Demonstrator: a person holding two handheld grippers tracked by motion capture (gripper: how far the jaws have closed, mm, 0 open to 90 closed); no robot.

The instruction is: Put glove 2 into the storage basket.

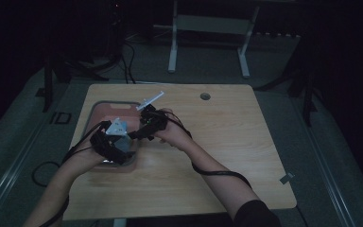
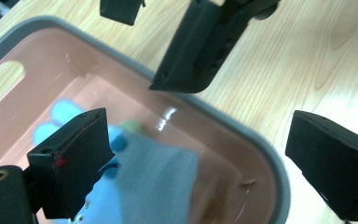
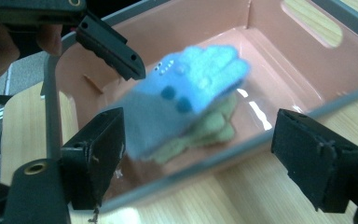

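Both grippers wide open, holding nothing. Left gripper (image 2: 200,158) and right gripper (image 3: 214,158) hover over the pink grey-rimmed plastic bin (image 3: 303,70). Blue-and-grey felt glove (image 3: 186,93) lies inside on green glove (image 3: 205,128), fingers toward far wall; right gripper seems nearer.

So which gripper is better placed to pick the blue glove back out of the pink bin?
Probably the left gripper. Its open fingers already straddle the bin's grey rim, with the blue glove right beside one of them. The right gripper is also open, but sits outside the pink bin, farther from the glove.
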